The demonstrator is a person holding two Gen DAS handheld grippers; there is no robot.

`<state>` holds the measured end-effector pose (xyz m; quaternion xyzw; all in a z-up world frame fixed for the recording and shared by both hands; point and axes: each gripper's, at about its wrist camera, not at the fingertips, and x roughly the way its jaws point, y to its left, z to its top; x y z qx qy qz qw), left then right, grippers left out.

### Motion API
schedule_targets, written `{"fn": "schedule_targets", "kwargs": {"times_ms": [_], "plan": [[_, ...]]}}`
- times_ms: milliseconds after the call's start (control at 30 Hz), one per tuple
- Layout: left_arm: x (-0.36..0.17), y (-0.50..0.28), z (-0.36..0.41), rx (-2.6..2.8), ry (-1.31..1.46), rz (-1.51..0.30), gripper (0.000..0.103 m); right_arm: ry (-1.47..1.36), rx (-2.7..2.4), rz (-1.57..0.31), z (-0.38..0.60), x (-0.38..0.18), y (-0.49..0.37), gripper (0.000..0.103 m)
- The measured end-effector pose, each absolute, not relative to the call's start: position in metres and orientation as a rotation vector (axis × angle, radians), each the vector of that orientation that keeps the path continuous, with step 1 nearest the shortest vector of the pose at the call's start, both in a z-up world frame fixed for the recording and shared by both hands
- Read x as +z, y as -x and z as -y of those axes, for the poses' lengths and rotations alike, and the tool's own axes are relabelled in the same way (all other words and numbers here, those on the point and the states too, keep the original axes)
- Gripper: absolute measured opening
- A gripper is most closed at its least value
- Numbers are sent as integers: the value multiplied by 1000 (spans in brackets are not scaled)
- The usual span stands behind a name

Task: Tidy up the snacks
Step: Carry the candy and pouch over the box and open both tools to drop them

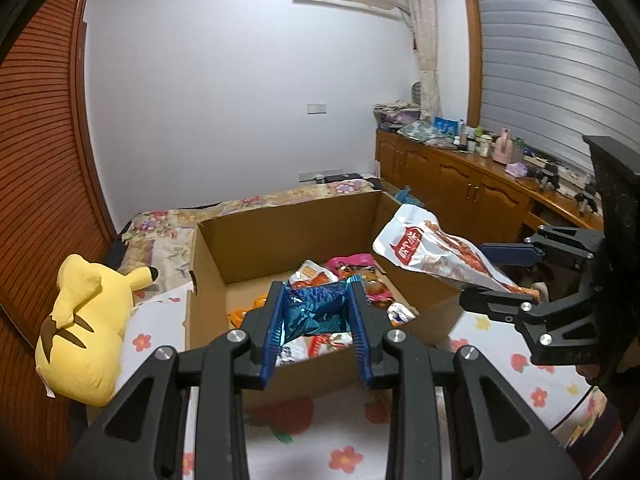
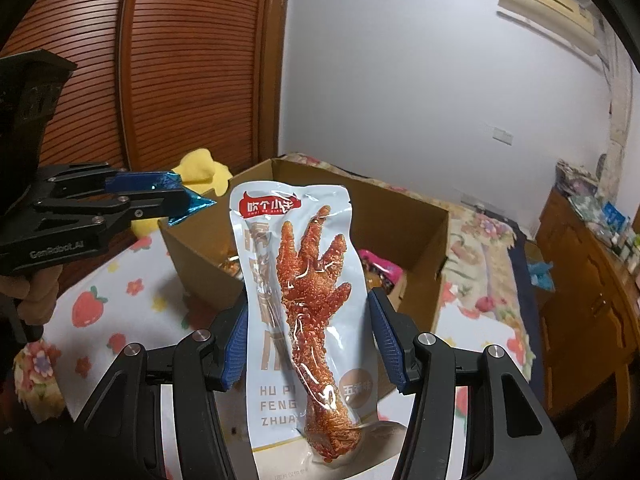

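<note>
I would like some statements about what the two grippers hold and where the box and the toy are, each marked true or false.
1. The left gripper is closed on a shiny blue packet. True.
2. The right gripper holds nothing. False: it grips a white chicken-foot packet.
3. The cardboard box is sealed shut. False: it is open at the top, with snack packets inside.
4. A yellow plush toy lies on the bed beside the box. True.
5. The chicken-foot packet lies flat on the box floor. False: it is held up in the air, above the box.
</note>
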<state>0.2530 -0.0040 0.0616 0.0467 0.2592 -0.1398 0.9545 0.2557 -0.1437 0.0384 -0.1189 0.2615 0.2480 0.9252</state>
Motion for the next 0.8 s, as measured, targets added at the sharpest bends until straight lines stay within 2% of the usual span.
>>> {"fn": "schedule_targets", "kwargs": {"times_ms": [400,800], "plan": [[41,-302,5,-239,-97,-592,31,236,544,-554,138,38,-293,57],[27,-318,4,-245,-79,-638,38,263,525,-579,123,36,-327,57]]}}
